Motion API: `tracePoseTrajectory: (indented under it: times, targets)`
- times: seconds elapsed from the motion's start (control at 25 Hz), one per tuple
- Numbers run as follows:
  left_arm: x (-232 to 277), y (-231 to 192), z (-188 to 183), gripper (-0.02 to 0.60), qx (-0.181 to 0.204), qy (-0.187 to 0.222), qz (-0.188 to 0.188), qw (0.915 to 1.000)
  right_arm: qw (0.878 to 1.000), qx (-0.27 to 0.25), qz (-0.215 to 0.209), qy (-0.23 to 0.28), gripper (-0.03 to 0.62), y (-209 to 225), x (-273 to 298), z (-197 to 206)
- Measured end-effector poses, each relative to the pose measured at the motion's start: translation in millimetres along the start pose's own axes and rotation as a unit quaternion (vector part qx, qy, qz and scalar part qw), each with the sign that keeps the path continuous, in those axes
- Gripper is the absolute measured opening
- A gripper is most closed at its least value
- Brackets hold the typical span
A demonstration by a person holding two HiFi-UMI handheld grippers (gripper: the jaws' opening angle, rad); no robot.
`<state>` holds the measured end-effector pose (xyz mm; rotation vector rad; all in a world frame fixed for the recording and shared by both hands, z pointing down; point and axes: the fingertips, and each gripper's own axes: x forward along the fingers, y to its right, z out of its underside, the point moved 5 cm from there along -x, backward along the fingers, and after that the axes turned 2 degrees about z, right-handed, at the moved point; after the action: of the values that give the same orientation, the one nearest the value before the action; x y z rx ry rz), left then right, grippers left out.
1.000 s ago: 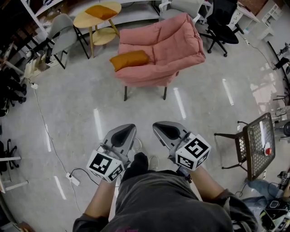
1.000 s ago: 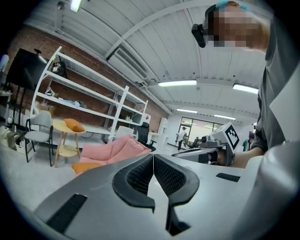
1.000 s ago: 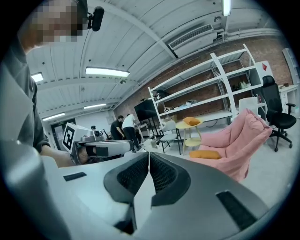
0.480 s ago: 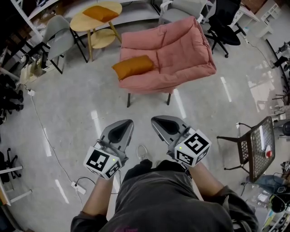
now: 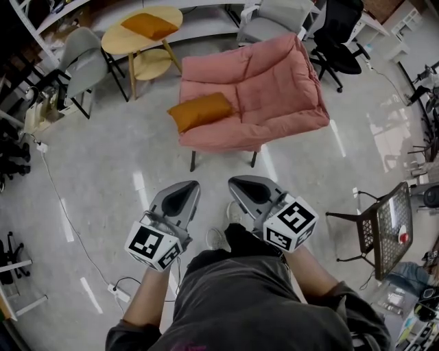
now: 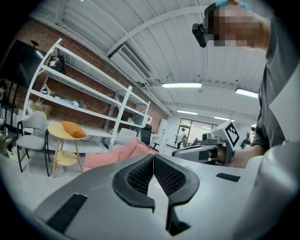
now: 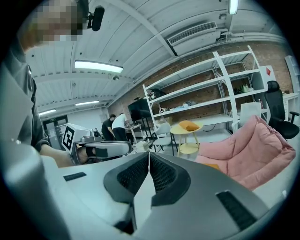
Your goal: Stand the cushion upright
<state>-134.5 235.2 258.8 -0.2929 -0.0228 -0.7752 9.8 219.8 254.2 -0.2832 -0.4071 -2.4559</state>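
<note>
An orange cushion lies flat on the front left of the seat of a pink padded armchair. In the head view my left gripper and right gripper are held side by side over the floor, short of the armchair's front edge, pointing at it. Both are shut with nothing between the jaws, as the left gripper and right gripper views confirm. The armchair fills the right of the right gripper view, with a sliver of the cushion showing.
A round yellow side table carrying a second orange cushion stands behind the armchair's left. A grey chair, a black office chair and a mesh chair surround it. A cable and power strip lie on the floor.
The person has stepped forward. Both grippers moved together toward the armchair, which now sits nearer in the head view. The jaws stayed shut.
</note>
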Motion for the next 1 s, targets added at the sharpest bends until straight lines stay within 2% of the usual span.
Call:
tracePoseTrajectory:
  times: [0.24,0.56,1.0]
  targets:
    - [26,-25,-5,0.011,-0.003,-0.007,-0.008,0.9999,1.0,0.003,0.0,0.004,0.017,35,21,-11]
    - [80,-69,-21,0.011,-0.009,-0.019,-0.034,0.9992,1.0,0.008,-0.024,-0.01,0.017,102,64,-29]
    - [184,-154,-40,0.011,-0.029,-0.045,-0.099,0.9937,0.996,-0.003,-0.074,-0.055,0.017,225,150,-45]
